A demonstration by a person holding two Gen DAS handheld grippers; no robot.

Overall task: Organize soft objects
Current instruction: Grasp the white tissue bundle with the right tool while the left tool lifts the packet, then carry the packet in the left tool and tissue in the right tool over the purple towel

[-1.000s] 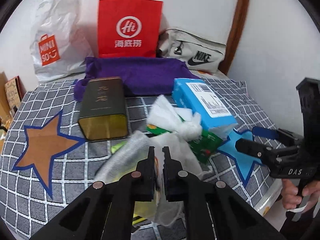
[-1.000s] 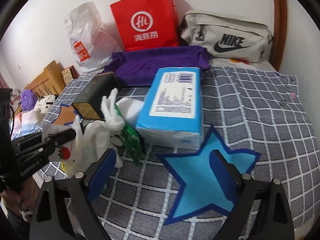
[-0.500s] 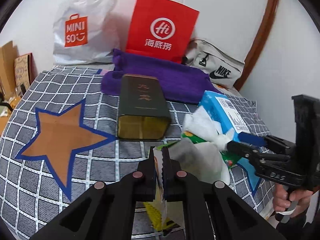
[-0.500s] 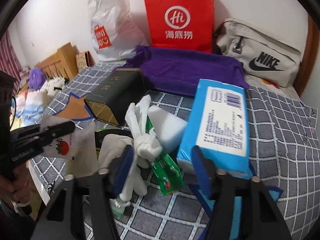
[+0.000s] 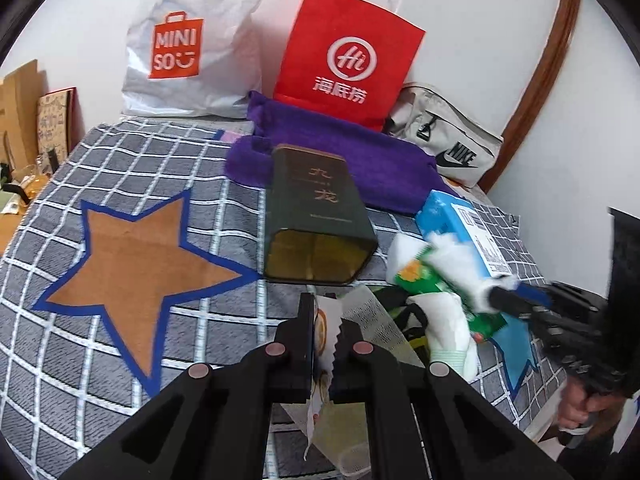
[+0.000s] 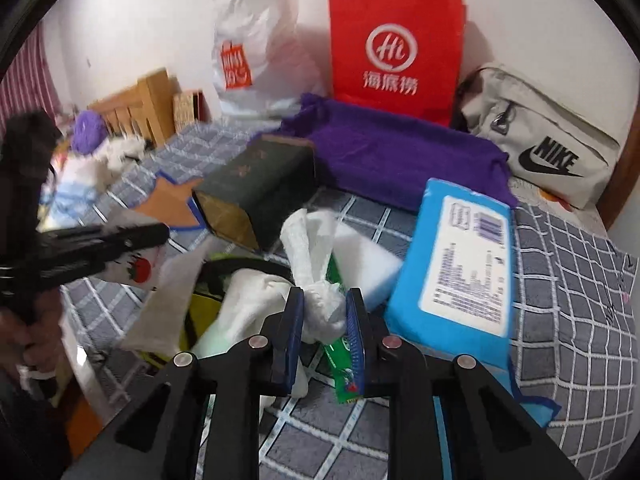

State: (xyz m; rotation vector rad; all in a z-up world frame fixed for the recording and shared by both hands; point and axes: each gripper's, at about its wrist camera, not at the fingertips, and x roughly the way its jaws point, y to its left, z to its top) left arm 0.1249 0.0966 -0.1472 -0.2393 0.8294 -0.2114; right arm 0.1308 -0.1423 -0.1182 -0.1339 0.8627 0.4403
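Left tongs [image 5: 327,322] pinching a white wrapper [image 5: 332,312] at six o'clock; right tongs [image 6: 325,312] closing around knotted white cloth [image 6: 320,276], tissue pack [image 6: 460,264] at three o'clock.

the near middle of the bed [image 5: 120,160] is crowded: a dark green tin [image 5: 316,216] lies on its side, with a blue tissue pack [image 6: 464,264] to its right and a white knotted cloth [image 6: 316,276], a white sponge block [image 6: 364,256] and a green packet [image 6: 344,364] wedged between them. behind, a purple towel [image 5: 340,156], a red paper bag [image 5: 348,52], a white shopping bag [image 5: 192,40] and a grey nike bag [image 6: 548,140] line the wall. open bedcover lies over the brown star [image 5: 136,264] and right of the tissue pack.
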